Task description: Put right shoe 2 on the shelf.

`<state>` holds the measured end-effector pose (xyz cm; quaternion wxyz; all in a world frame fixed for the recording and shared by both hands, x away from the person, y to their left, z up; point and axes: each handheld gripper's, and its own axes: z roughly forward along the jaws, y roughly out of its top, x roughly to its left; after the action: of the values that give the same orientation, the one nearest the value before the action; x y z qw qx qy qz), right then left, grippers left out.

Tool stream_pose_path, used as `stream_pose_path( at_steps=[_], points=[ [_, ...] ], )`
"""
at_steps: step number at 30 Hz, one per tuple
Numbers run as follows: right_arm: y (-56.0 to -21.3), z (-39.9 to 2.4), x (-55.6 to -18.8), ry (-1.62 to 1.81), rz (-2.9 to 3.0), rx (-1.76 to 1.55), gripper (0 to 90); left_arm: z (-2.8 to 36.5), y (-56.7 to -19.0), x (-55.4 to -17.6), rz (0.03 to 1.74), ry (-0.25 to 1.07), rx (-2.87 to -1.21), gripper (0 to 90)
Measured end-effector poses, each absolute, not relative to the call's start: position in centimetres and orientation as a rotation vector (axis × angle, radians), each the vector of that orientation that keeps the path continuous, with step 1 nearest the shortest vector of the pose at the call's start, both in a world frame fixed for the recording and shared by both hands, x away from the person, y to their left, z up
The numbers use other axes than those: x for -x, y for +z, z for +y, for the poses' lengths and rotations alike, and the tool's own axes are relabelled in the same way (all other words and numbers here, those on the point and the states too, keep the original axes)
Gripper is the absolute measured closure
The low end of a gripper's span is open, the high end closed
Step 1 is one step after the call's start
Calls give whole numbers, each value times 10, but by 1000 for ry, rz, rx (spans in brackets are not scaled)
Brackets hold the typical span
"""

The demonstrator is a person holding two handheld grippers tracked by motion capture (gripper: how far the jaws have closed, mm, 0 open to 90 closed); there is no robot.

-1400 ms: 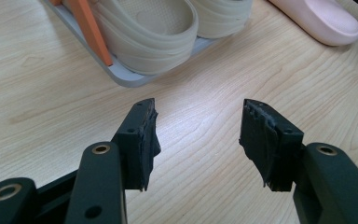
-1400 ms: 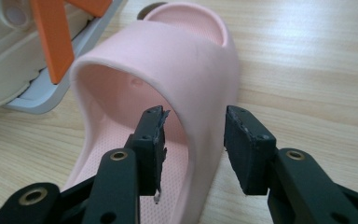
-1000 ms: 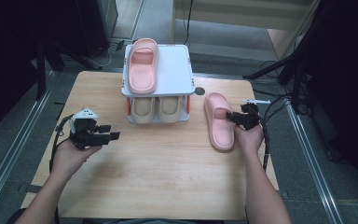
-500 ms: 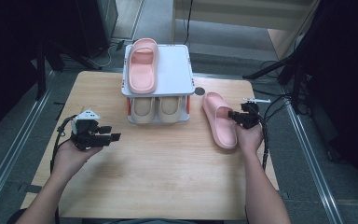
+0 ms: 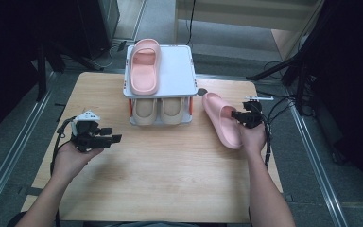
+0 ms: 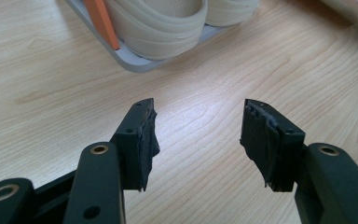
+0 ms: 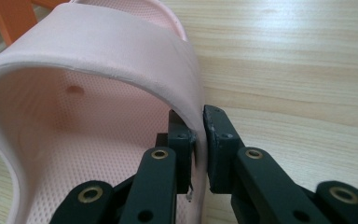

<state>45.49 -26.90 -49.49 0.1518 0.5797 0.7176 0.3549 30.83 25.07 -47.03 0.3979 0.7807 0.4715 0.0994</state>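
Note:
A pink slipper (image 5: 222,124) lies on the wooden table to the right of a small white shoe rack (image 5: 179,71). My right gripper (image 5: 238,116) sits at the slipper's right side. In the right gripper view its jaws have just been closing, and the right gripper (image 7: 199,135) is now shut on the side wall of the slipper's strap (image 7: 98,60), one pad inside and one outside. The matching pink slipper (image 5: 144,66) rests on the rack's top shelf. My left gripper (image 5: 113,135) hovers open over bare wood at the left, and the left gripper (image 6: 198,135) has nothing between its jaws.
A pair of beige slippers (image 5: 159,109) fills the rack's lower shelf, and one beige slipper (image 6: 163,23) shows beyond my left jaws. The right half of the rack's top shelf is bare. Cables trail off the table's right edge (image 5: 274,113). Metal rails run along both sides.
The right gripper's jaws have drawn in against the slipper's strap. Both hands, the slipper and the left gripper stay where they were.

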Motion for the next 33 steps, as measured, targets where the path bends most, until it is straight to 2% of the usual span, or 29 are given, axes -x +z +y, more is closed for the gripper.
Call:
stream_pose_path(
  at_steps=[15,33],
  points=[
    [-464,-272,-453,977,2021,-1680,826,255,-468,-305,1197,236,-1947,441],
    [-371,-247,-478,973,2042,-1566,820,252,-470,-305,1197,218,-1948,443]
  ],
)
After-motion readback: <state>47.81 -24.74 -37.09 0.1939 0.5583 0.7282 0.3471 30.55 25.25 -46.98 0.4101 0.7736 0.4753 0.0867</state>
